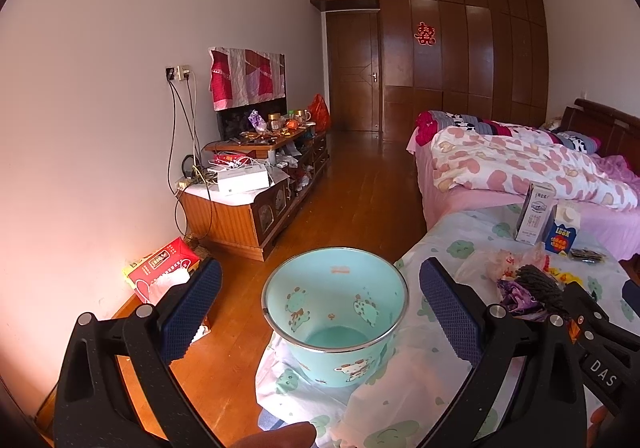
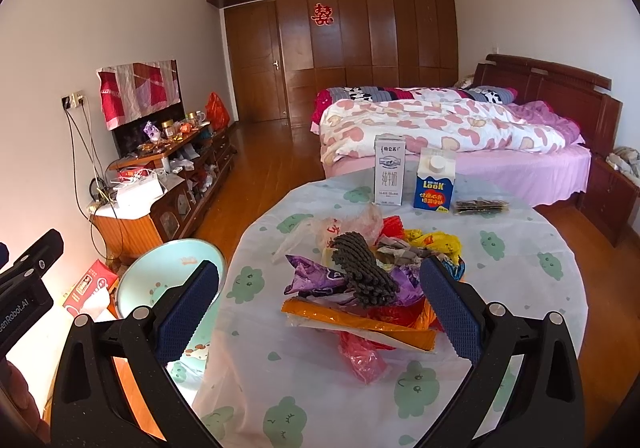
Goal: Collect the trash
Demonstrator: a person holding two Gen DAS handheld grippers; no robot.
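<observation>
Wrapper heap (image 2: 360, 288) fills gap between cartons (image 2: 412, 178), bucket (image 2: 160, 276)

Mint cartoon-animal bucket (image 1: 336, 312); white tablecloth (image 2: 520, 248), green blobs.

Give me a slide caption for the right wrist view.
Open right claw faces a heap of wrappers on the round table.

"LOOK" on the blue carton (image 2: 434, 184) mid-frame on the tabletop, "纯牛奶" down the white milk carton (image 2: 389, 176) beside it, red "囍" sign (image 2: 322, 14) on the wardrobe at top centre, "DAS" on the right hand-held gripper (image 1: 600, 370) at lower right of the left wrist view, "enRobot.AI" on the left hand-held gripper (image 2: 16, 314) at the left edge of the right wrist view
</observation>
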